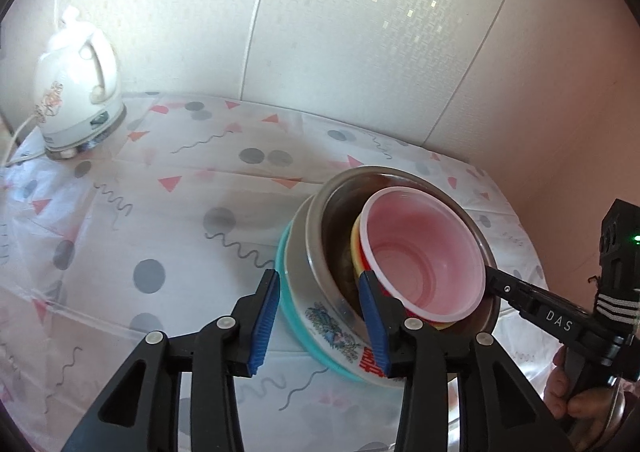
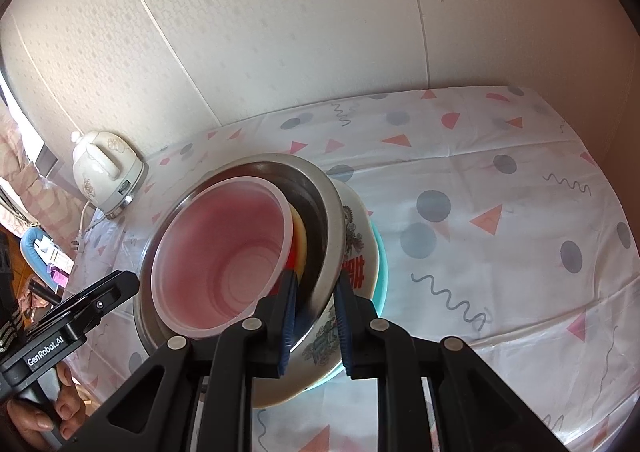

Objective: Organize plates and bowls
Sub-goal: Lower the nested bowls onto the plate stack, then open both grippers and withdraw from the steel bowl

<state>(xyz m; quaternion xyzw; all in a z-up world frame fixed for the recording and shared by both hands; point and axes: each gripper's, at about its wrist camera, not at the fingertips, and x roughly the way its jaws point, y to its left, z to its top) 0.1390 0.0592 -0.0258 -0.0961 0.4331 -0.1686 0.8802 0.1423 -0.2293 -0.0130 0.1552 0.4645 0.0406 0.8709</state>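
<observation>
Stack: pink plastic bowl (image 1: 420,252) nested in a steel bowl (image 1: 332,220), that in a printed white bowl (image 1: 336,332), all on a teal plate (image 1: 286,292); stack sits on the patterned tablecloth (image 1: 140,212), toward its right side as the left camera sees it.

Left gripper (image 1: 320,320): jaws part-open, no pad pressing; near rim of the stack lies between them, right pad reaching inside the steel bowl, left pad outside by the teal plate. Holding nothing.

Right gripper (image 2: 316,318): jaws narrow, clamped across the walls of the steel and printed bowls at the stack's opposite rim.

Key relation: stack lies straight ahead of both grippers, 1 on each side; right one has the hold, so it looks the nearer to lifting or steadying.

Axis: bowls round, no long axis; mouths face up, pink bowl tipped slightly toward the left gripper.

Aside: white electric kettle (image 1: 76,84) stands well apart at the far corner.
</observation>
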